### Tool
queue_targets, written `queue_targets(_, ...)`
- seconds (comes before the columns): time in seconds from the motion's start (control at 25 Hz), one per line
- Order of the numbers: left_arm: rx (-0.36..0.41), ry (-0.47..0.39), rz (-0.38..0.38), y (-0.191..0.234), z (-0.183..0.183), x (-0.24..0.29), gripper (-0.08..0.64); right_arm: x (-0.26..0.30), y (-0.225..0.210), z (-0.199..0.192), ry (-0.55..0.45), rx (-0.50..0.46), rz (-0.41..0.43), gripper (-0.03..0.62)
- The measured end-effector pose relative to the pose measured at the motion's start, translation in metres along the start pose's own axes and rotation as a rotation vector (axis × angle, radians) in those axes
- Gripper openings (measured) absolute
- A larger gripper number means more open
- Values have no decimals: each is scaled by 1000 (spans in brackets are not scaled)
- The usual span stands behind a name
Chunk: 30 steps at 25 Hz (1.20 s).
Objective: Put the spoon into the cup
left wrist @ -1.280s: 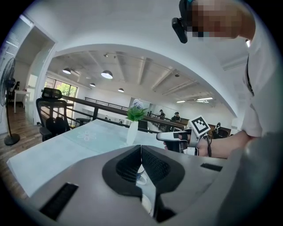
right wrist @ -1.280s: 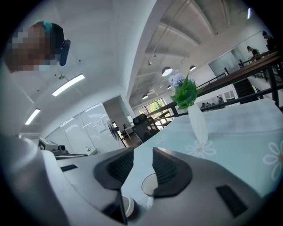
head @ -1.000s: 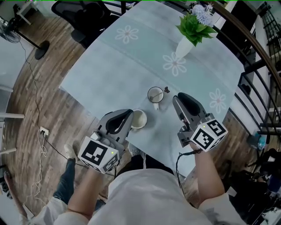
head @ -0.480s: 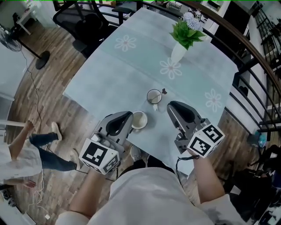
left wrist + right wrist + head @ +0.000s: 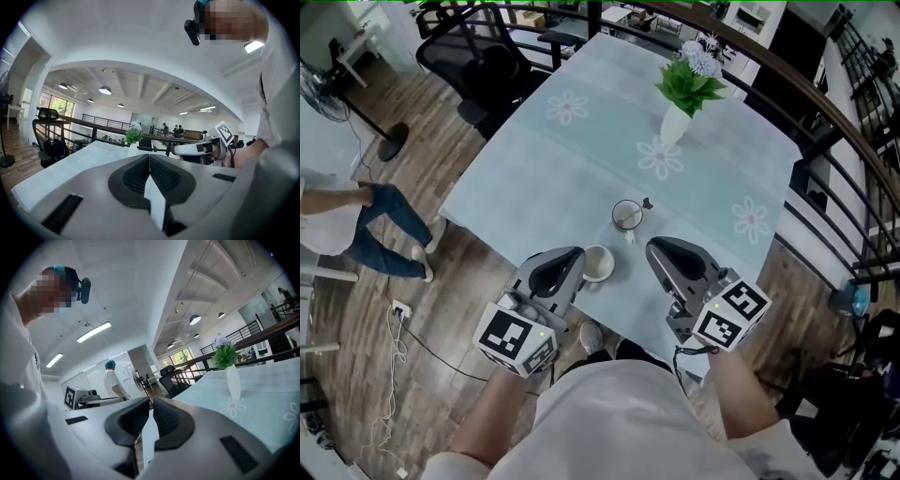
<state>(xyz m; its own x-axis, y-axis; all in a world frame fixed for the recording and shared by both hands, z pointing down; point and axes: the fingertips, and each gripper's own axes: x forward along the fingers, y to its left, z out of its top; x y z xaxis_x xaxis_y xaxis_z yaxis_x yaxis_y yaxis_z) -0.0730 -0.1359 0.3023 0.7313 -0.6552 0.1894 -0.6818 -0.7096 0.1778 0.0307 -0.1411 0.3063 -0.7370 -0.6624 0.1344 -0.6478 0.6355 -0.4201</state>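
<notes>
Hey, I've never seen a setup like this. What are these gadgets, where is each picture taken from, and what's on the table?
No robot: a person holds a two-jaw tool in each hand, the left gripper and the right gripper. The top-down picture comes from a camera on the person's head. The other two come from cameras on the grippers, looking along their jaws. On the table stand a vase, a cup with the spoon apparently in it, and a white cup by the left gripper. Nothing is held: the left jaws are together, and the right jaws have just been closing, with nothing between them.
</notes>
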Motion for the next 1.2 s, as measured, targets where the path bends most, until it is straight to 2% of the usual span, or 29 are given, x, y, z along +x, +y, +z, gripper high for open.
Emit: queue_targets(1.2,6,7,-12,-8,-1,5,21,-4,6,-12,39,10,35,23)
